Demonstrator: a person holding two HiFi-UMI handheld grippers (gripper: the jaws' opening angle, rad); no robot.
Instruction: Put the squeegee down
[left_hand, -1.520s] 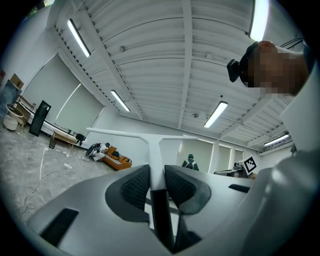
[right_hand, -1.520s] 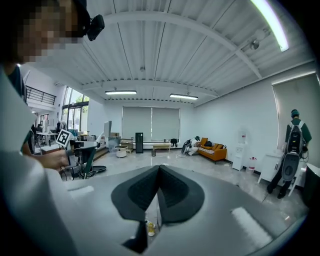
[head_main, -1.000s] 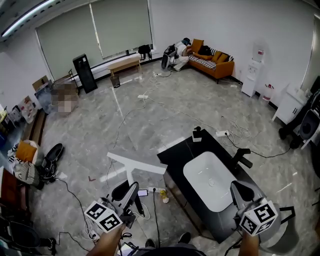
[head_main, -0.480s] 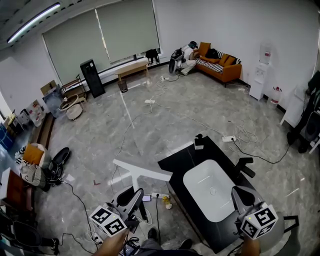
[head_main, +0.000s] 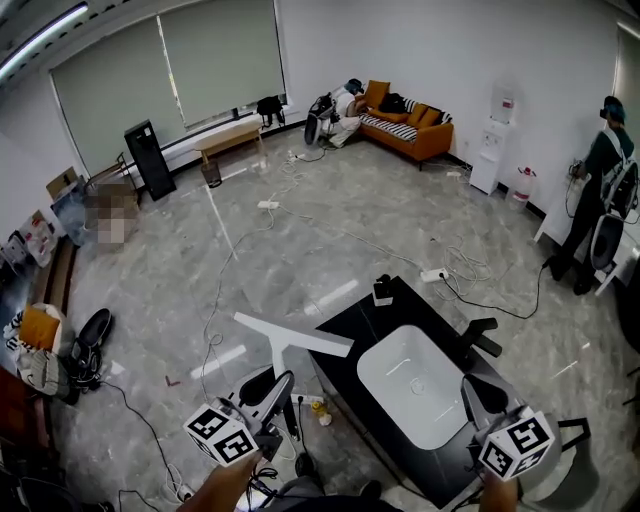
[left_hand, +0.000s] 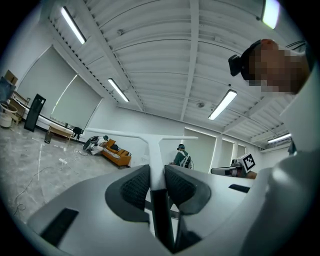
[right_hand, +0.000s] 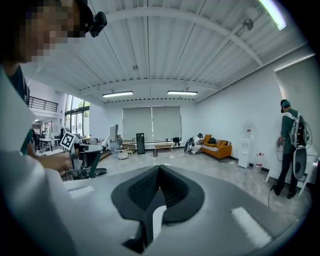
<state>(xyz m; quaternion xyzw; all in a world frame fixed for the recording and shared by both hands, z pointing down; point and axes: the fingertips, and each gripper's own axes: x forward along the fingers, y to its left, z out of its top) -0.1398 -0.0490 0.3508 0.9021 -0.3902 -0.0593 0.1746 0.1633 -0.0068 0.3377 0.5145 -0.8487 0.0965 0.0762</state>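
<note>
1. Here the left gripper (head_main: 278, 392) sits at the lower left of the head view, its jaws clenched on the handle of the white squeegee (head_main: 295, 337)
2. In the left gripper view the squeegee's (left_hand: 156, 160) handle runs straight up between the two dark pads (left_hand: 134, 187), which press on it from both sides, and its crossbar spreads across the middle of the frame
3. The squeegee is held in the air, its crossbar just left of the near corner of the black counter (head_main: 345, 320) in the head view; I cannot tell whether it touches the counter
4. The right gripper (head_main: 478, 385) is at the lower right, over the counter's near end; in the right gripper view its jaws (right_hand: 159, 185) are pressed together with nothing between them
5. A white sink basin (head_main: 400, 335) is set into the counter; only its smooth bottom and a small drain (head_main: 421, 364) show inside
6. A black tap (head_main: 483, 335) stands at the basin's right rim, and a small dark object (head_main: 383, 290) sits at the counter's far corner
7. An orange sofa (head_main: 405, 125) stands along the far wall at the upper middle of the frame
</note>
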